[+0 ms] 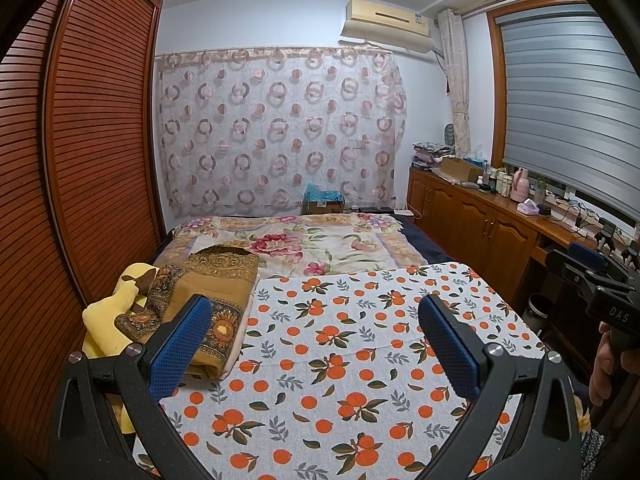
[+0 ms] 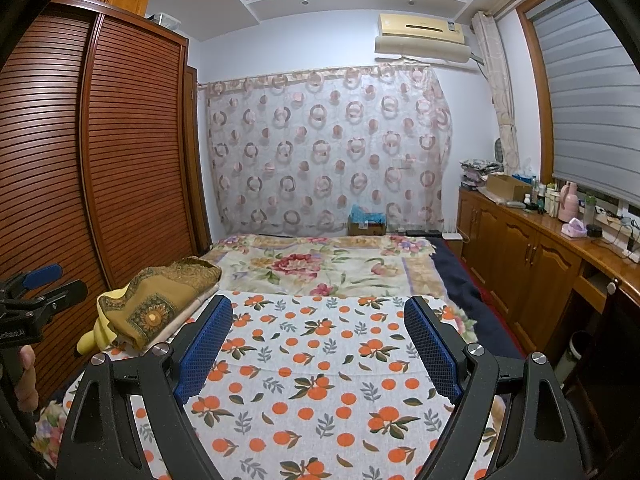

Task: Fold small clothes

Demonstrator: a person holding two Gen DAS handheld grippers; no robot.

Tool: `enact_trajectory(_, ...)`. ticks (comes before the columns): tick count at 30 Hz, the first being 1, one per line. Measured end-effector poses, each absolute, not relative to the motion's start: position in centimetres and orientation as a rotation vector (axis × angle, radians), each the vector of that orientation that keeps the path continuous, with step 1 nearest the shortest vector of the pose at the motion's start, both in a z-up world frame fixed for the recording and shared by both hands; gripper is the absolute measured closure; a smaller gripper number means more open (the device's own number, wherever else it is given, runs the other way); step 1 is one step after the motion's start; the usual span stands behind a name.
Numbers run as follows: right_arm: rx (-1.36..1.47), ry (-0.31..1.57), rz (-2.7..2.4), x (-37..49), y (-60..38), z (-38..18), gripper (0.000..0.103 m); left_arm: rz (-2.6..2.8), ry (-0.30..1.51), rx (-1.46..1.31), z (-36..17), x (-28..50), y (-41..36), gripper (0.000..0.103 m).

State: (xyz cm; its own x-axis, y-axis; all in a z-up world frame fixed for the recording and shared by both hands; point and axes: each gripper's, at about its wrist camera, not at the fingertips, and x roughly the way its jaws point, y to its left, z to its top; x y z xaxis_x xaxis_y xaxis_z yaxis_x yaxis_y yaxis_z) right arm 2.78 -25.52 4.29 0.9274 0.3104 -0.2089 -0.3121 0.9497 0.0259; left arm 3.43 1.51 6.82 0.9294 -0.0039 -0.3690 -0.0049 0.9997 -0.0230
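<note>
A white cloth printed with oranges lies flat across the near part of the bed. At its left edge sits a pile of folded clothes: a brown patterned piece on top, a yellow one beneath and beside it. My left gripper hovers open over the orange cloth, nothing between its blue pads. My right gripper is open too, above the same cloth, and it also shows at the right edge of the left wrist view, held by a hand.
A floral blanket covers the far half of the bed. A slatted wooden wardrobe stands close on the left. A low wooden cabinet with bottles and boxes runs along the right wall under the window blind. A cardboard box sits beyond the bed.
</note>
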Motion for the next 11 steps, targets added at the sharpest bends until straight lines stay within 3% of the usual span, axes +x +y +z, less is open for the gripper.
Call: enact_trajectory(11, -0.008, 0.213, 0.319, 2.76, -25.44, 4.21, 0.014, 0.0, 0.379, -0.024, 6.83, 3.53, 1.57, 0.0)
